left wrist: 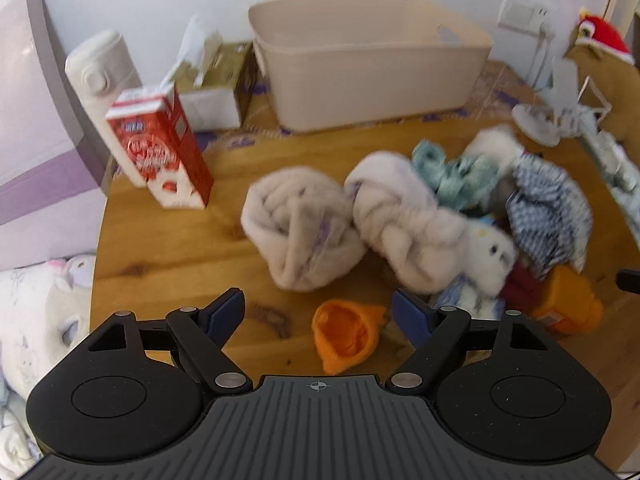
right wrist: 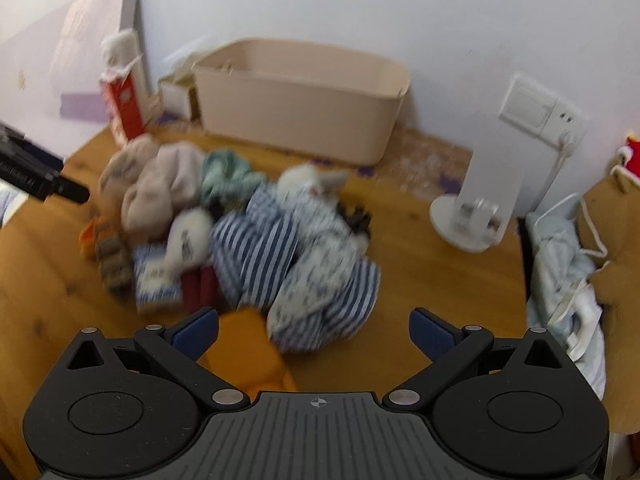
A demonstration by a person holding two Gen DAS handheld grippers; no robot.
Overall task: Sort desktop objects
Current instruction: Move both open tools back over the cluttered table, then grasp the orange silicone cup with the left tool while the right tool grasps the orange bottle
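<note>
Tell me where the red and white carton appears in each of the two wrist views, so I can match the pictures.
Left wrist view: the red and white carton stands left of centre, in front of a white bottle.
Right wrist view: the carton is small in the upper left, near the wall corner.
Shared landmark: the beige bin against the wall, to the right of the carton in both views.

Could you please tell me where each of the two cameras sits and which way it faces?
Left wrist: on the left gripper, low over the table, facing the wall; sees carton, bin, cloth pile; its own open fingers show.
Right wrist: on the right gripper, further right, facing the same wall; sees striped cloth, stand; own open fingers and the left gripper's edge show.
Shared: bin, carton, pile.
</note>
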